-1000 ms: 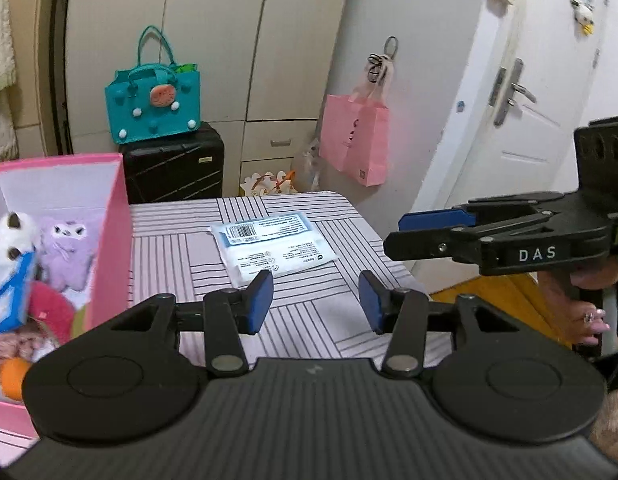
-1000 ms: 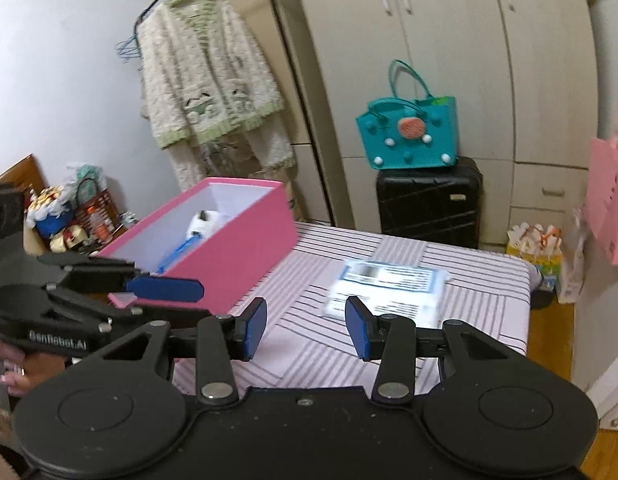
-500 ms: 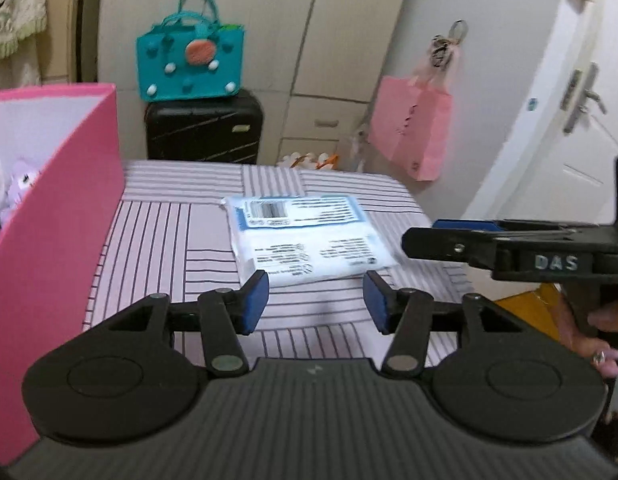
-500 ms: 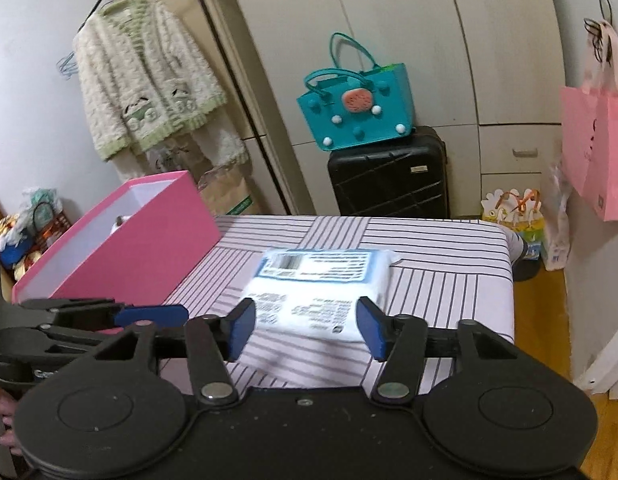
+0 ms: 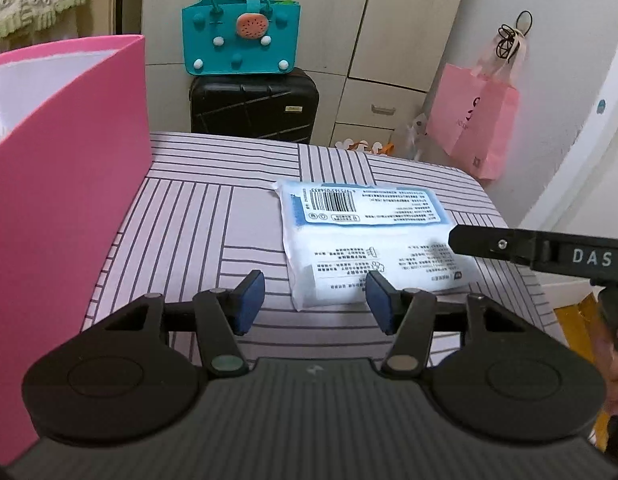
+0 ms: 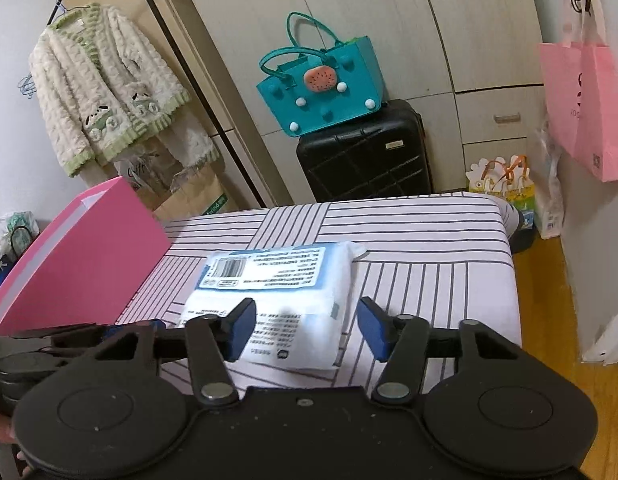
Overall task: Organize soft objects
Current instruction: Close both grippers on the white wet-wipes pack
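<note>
- Tissue pack, a soft white-and-blue packet, lies flat on the striped tablecloth at the centre of the right wrist frame, label side up, apart from the pink box at the left.
- Right gripper has its blue pads spread wide on either side of the pack's near end, holding nothing; this looks like lining up for a pinch across the width.
- Left gripper is likewise spread and empty, low in its frame, just short of the pack's near left corner, probably waiting clear.
- Box wall stands tall, so I judge the pack must be lifted over its rim.
- Black suitcase, teal bag and pink paper bag sit beyond the table, not in the way.
</note>
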`<state>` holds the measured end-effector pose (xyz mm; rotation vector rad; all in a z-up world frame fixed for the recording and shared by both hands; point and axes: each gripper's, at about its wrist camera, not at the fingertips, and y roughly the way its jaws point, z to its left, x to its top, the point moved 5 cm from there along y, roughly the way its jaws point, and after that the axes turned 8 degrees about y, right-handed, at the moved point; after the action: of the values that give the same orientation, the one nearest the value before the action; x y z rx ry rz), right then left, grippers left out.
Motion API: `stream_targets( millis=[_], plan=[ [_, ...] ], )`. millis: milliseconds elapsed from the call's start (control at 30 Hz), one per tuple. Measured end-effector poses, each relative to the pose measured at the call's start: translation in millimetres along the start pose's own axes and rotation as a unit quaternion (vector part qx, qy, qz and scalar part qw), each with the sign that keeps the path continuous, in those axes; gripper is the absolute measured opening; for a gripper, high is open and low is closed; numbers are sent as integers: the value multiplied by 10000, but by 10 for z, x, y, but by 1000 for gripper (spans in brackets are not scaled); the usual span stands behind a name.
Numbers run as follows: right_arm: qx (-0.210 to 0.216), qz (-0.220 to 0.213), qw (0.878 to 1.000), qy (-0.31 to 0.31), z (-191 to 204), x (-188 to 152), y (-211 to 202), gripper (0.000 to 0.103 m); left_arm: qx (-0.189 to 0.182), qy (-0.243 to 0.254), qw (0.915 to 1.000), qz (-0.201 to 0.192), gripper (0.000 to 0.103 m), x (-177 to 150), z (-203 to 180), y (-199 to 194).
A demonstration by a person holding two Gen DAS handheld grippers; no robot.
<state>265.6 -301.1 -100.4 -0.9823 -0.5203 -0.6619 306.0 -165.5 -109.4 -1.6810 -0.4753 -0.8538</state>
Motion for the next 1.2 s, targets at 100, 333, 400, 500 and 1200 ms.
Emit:
stream_targets(
  millis=[100, 333, 400, 500, 1200],
  plan=[
    [-27, -23, 10000, -73, -7, 5, 54, 56, 47, -42, 9999, -123, 52, 18, 15, 48],
    [121, 113, 9998, 148, -54, -70, 120, 30, -253, -354, 9987, -256, 28, 28, 57, 114],
    [116, 79, 9997, 179, -56, -94, 66, 28, -316, -330, 9987, -242, 25, 11, 48, 82],
    [100, 151, 9995, 243, -56, -147, -28, 28, -632, -483, 9968, -93, 25, -39, 20, 22],
    [180, 520, 9985, 63, -41, -264, -52, 40, -604, -293, 9977, -67, 31, -89, 29, 45]
  ],
)
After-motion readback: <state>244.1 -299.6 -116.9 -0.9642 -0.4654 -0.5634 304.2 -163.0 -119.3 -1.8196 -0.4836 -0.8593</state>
